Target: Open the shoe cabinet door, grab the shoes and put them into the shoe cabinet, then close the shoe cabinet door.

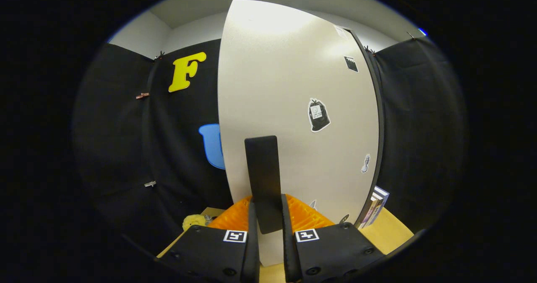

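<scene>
Gripper (pixel 268 216) is clamped narrow on the black door handle (pixel 262 182) of the white shoe cabinet door (pixel 293 106). Looks like the door-swinging step; next move needs a steady arc.

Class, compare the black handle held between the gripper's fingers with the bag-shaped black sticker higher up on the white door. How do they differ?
1. The black handle is a plain upright bar; the bag sticker has an irregular, white-edged outline.
2. The handle looks much larger than the sticker.
3. The gripper has both fingers on the handle; the sticker sits untouched beyond them.
Both are black and sit on the white door.
</scene>
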`<act>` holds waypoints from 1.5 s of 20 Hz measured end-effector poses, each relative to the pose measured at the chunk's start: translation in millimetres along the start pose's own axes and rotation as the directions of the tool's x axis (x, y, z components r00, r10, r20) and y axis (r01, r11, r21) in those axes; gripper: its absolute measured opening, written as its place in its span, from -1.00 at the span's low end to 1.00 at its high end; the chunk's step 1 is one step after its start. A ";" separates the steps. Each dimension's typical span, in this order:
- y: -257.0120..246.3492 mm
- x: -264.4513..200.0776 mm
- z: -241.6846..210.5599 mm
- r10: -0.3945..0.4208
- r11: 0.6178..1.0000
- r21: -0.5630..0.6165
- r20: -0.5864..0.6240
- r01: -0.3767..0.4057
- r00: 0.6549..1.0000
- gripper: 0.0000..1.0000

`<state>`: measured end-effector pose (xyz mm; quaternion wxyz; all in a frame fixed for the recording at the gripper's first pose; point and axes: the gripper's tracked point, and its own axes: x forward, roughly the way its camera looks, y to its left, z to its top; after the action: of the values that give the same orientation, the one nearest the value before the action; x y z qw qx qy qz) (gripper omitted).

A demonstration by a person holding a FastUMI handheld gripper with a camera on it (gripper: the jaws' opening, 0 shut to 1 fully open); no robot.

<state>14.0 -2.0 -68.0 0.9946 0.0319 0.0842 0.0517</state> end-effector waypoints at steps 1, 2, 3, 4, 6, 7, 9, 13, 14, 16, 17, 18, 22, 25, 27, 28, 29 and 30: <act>-4.4 -7.2 0.3 0.014 1.000 -0.002 -0.003 -0.014 1.000 -0.46; -8.1 -13.4 0.8 0.027 1.000 -0.005 -0.006 -0.027 1.000 -0.46; -12.7 -19.9 1.6 0.039 0.999 -0.006 -0.008 -0.039 0.999 -0.46; -17.3 -28.0 1.2 0.052 0.999 -0.006 -0.011 -0.052 0.999 -0.46; -28.0 -42.1 1.9 0.073 0.997 -0.002 -0.015 -0.073 0.997 -0.46; -33.1 -47.8 2.6 0.081 0.997 -0.001 -0.019 -0.081 0.997 -0.46; -42.7 -57.2 3.2 0.091 0.996 -0.008 -0.024 -0.091 0.996 -0.46; -61.0 -73.0 4.7 0.097 0.995 -0.004 -0.025 -0.097 0.995 -0.47; -64.8 -76.9 4.7 0.095 0.996 -0.004 -0.021 -0.095 0.995 -0.47; -73.1 -82.3 5.9 0.091 0.996 -0.010 -0.020 -0.091 0.996 -0.47; -76.4 -85.6 6.4 0.090 0.996 -0.011 -0.021 -0.090 0.996 -0.47; -80.7 -89.5 6.3 0.087 0.996 -0.011 -0.020 -0.088 0.996 -0.48; -98.2 -98.3 8.1 0.060 0.998 -0.002 -0.010 -0.060 0.998 -0.48; -111.0 -104.2 10.2 0.039 0.999 0.008 -0.006 -0.039 0.999 -0.48; -118.6 -108.0 11.5 0.021 1.000 0.012 -0.002 -0.021 1.000 -0.48; -122.3 -109.5 12.3 0.010 1.000 0.015 0.003 -0.010 1.000 -0.48; -127.1 -109.4 14.5 -0.003 1.000 0.019 0.007 0.003 1.000 -0.48; -132.2 -109.4 16.0 -0.016 1.000 0.025 0.010 0.016 1.000 -0.48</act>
<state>-77.6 -146.0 -43.8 0.9949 0.0437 0.0802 0.0424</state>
